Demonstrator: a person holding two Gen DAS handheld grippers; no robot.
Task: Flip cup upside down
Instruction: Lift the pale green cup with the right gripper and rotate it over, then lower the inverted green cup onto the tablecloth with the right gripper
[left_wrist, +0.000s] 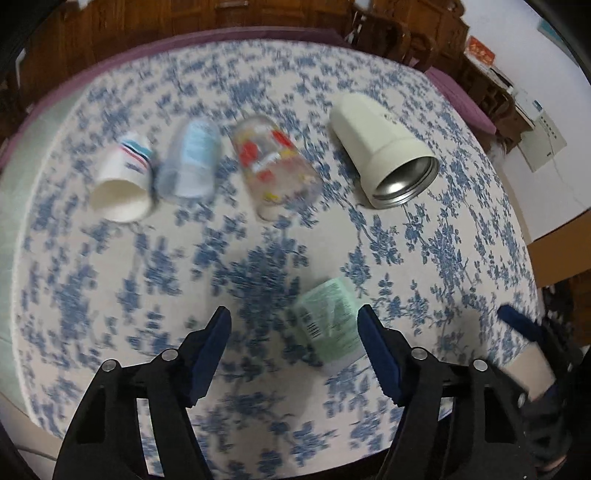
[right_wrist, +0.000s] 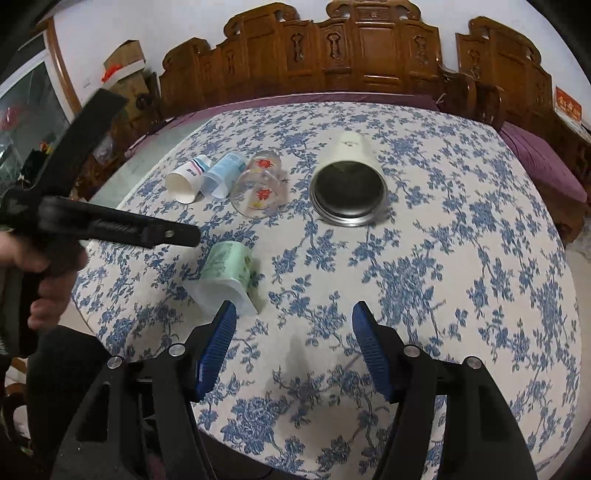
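Several cups lie on their sides on the floral tablecloth (left_wrist: 258, 266). A green-labelled cup (left_wrist: 332, 325) lies nearest, just ahead of my left gripper (left_wrist: 295, 317), which is open and empty. In the right wrist view the same green cup (right_wrist: 225, 269) lies left of my open, empty right gripper (right_wrist: 293, 312). Farther back lie a white striped paper cup (left_wrist: 123, 181), a blue-labelled clear cup (left_wrist: 190, 164), a glass (left_wrist: 273, 166) with red prints, and a cream metal tumbler (left_wrist: 384, 155). The left wrist view is blurred.
The round table (right_wrist: 480, 258) is ringed by a purple edge, with carved wooden furniture (right_wrist: 351, 48) behind it. The left hand-held gripper's body (right_wrist: 99, 221) crosses the left of the right wrist view. A wall and cardboard stand at the right.
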